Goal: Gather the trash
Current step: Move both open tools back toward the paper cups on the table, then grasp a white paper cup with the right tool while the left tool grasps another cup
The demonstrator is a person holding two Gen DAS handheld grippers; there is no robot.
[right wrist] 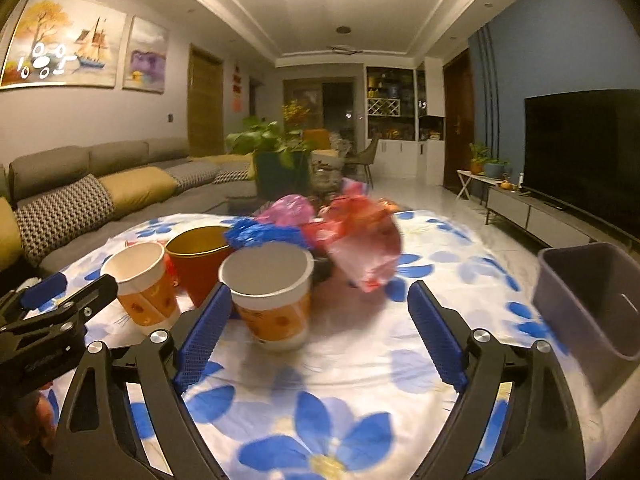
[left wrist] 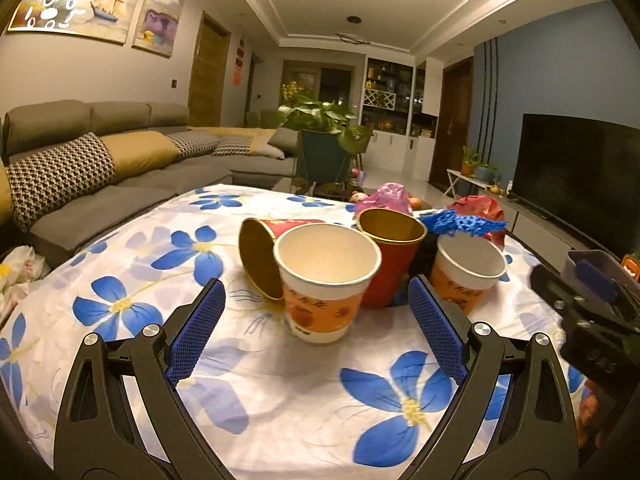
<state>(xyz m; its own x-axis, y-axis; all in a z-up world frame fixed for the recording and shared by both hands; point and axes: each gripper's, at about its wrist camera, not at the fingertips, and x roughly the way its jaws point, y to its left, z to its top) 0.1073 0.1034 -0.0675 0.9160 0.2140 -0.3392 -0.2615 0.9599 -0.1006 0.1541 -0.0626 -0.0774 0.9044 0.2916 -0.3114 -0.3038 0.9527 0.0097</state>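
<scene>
Paper cup (left wrist: 326, 280), upright, white-rimmed, orange-banded, empty; left gripper (left wrist: 316, 328) and right gripper (right wrist: 316, 330) wide open, holding nothing.

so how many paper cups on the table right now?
4. White-orange cup nearest the left tongs; second white-orange cup to its right; red cup upright between them; another red cup tipped over at left. The bags behind could hide more.
</scene>
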